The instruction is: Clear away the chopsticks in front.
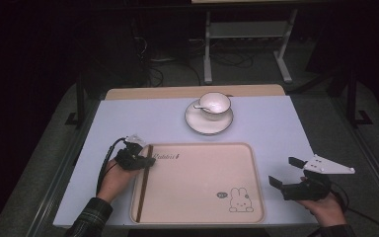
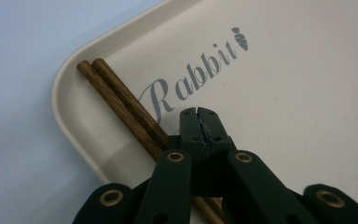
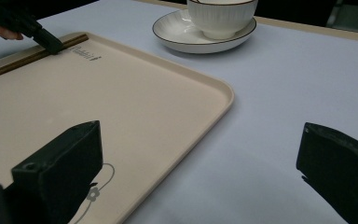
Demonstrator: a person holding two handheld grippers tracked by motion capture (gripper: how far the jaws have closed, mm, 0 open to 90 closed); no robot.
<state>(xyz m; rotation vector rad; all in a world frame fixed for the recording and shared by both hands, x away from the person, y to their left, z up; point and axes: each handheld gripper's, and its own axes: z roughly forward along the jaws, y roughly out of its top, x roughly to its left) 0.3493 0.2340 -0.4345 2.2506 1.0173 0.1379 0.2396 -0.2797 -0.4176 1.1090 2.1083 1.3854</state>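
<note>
Chopsticks (image 2: 121,105), a dark wooden pair, lie side by side along the left edge of the beige tray (image 1: 197,197) on the bench (image 1: 276,123). Left hand-held gripper (image 2: 201,114): jaws fully closed, tips just beside the chopsticks over the tray floor, nothing clamped. Right hand-held gripper (image 1: 285,172): jaws wide apart, empty, over the bench past the tray's right edge. Left gripper view resolves the printed "Rabbit" lettering (image 2: 191,74); high view gives the cup (image 1: 213,104) on its saucer (image 1: 208,123) beyond the tray.
</note>
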